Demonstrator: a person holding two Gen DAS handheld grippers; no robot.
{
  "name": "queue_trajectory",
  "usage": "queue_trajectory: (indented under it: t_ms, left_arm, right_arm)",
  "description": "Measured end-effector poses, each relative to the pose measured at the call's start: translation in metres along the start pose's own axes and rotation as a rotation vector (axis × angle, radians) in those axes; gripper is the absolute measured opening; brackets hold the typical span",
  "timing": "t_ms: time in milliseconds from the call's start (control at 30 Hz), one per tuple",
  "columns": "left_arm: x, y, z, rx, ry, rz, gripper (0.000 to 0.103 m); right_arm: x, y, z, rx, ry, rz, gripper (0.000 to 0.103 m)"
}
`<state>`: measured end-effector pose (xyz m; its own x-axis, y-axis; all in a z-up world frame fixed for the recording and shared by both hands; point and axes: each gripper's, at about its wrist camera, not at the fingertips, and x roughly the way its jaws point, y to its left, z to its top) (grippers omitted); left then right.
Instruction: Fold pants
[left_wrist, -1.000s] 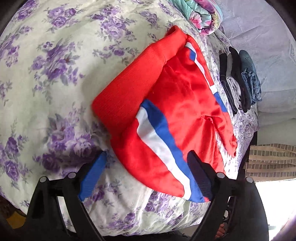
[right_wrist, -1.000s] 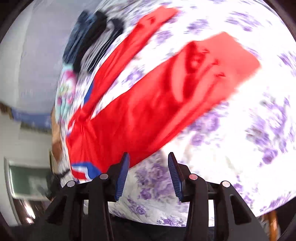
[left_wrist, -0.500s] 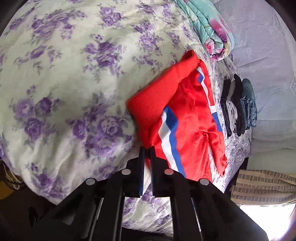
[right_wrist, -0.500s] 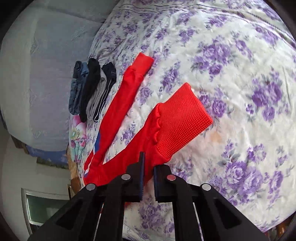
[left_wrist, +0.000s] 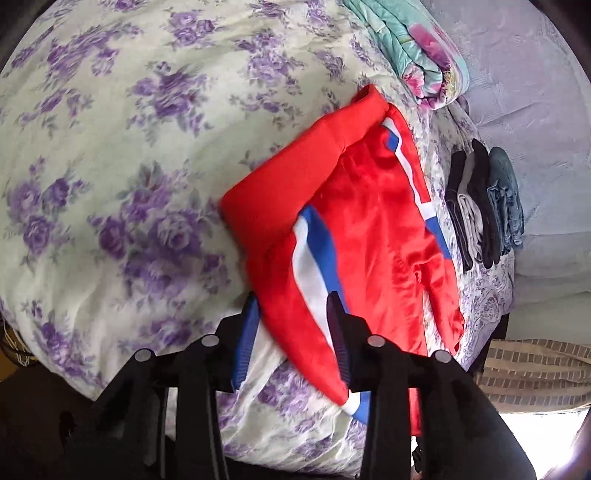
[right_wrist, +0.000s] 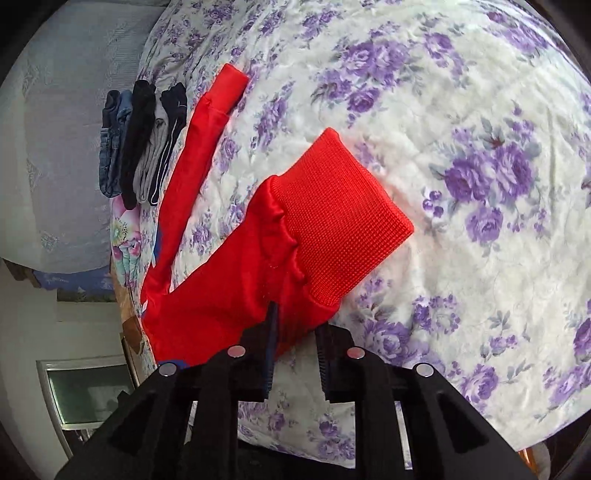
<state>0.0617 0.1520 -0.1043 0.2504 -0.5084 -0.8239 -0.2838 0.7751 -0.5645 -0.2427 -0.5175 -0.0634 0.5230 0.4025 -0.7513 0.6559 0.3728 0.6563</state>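
Red track pants (left_wrist: 369, 229) with a blue and white side stripe and a ribbed waistband lie on the floral bed. In the left wrist view my left gripper (left_wrist: 293, 332) is open, its jaws astride the pants' near edge at the stripe. In the right wrist view the pants (right_wrist: 229, 280) stretch away, one leg ending in a ribbed cuff (right_wrist: 340, 218), the other leg (right_wrist: 199, 140) lying further off. My right gripper (right_wrist: 295, 339) is open a little, with the red cloth between its jaws near the cuff.
The bed cover (left_wrist: 110, 166) is cream with purple flowers. A row of folded dark and denim clothes (left_wrist: 484, 206) lies beyond the pants, also seen in the right wrist view (right_wrist: 144, 144). A folded flowered blanket (left_wrist: 417, 48) lies at the far end. The bed edge is near both grippers.
Both grippers were shut half a second ago and have opened. The left one has moved closer over the pants' edge; the right one has moved in toward the cuff.
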Motion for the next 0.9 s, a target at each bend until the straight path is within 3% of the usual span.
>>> queue_trajectory:
  t_ms: [67, 100, 133, 167, 200, 267, 333, 467, 533, 600, 633, 667, 767, 900]
  left_arm:
    - [0.014, -0.001, 0.007, -0.016, 0.005, 0.04, 0.036]
    - [0.02, 0.001, 0.011, -0.03, 0.01, 0.031, 0.036]
    - [0.022, 0.002, 0.013, -0.021, -0.003, 0.021, 0.036]
    - [0.022, 0.001, 0.014, -0.003, -0.016, 0.013, 0.036]
    - [0.021, 0.002, 0.013, 0.003, -0.018, 0.008, 0.036]
    - [0.017, 0.01, 0.01, 0.008, -0.035, 0.011, 0.015]
    - [0.011, 0.024, 0.006, -0.022, -0.047, -0.039, 0.008]
    - [0.003, 0.037, 0.001, -0.078, -0.049, -0.072, 0.007]
    - [0.0, 0.032, 0.003, -0.084, -0.036, -0.069, 0.014]
    - [-0.013, 0.023, 0.004, -0.067, -0.064, -0.056, 0.047]
    - [-0.022, 0.018, 0.005, -0.058, -0.1, -0.04, 0.073]
    - [-0.033, 0.013, 0.006, -0.052, -0.144, -0.023, 0.079]
    - [-0.054, -0.007, 0.019, -0.018, -0.195, -0.048, 0.079]
    - [-0.05, -0.044, 0.06, 0.043, -0.206, -0.015, 0.079]
  right_arm:
    - [-0.007, 0.006, 0.003, 0.004, -0.04, -0.02, 0.019]
    - [-0.011, 0.006, 0.002, 0.008, -0.061, -0.036, 0.025]
    - [-0.016, 0.007, 0.002, 0.01, -0.097, -0.07, 0.032]
    - [-0.021, 0.004, 0.003, 0.013, -0.134, -0.109, 0.046]
    - [-0.027, 0.001, 0.004, 0.029, -0.175, -0.152, 0.05]
    - [-0.04, -0.018, 0.009, 0.122, -0.247, -0.189, 0.05]
    - [-0.047, -0.026, 0.014, 0.17, -0.302, -0.16, 0.05]
    - [-0.025, 0.022, 0.032, -0.04, -0.278, -0.135, 0.05]
    - [0.001, 0.069, 0.042, -0.243, -0.214, -0.117, 0.05]
    - [0.03, 0.123, 0.047, -0.478, -0.146, -0.092, 0.05]
    - [0.044, 0.148, 0.047, -0.589, -0.106, -0.076, 0.05]
    - [0.056, 0.173, 0.046, -0.695, -0.068, -0.065, 0.051]
    - [0.09, 0.229, 0.047, -0.915, 0.015, -0.051, 0.052]
    - [0.125, 0.273, 0.062, -1.042, 0.096, -0.041, 0.053]
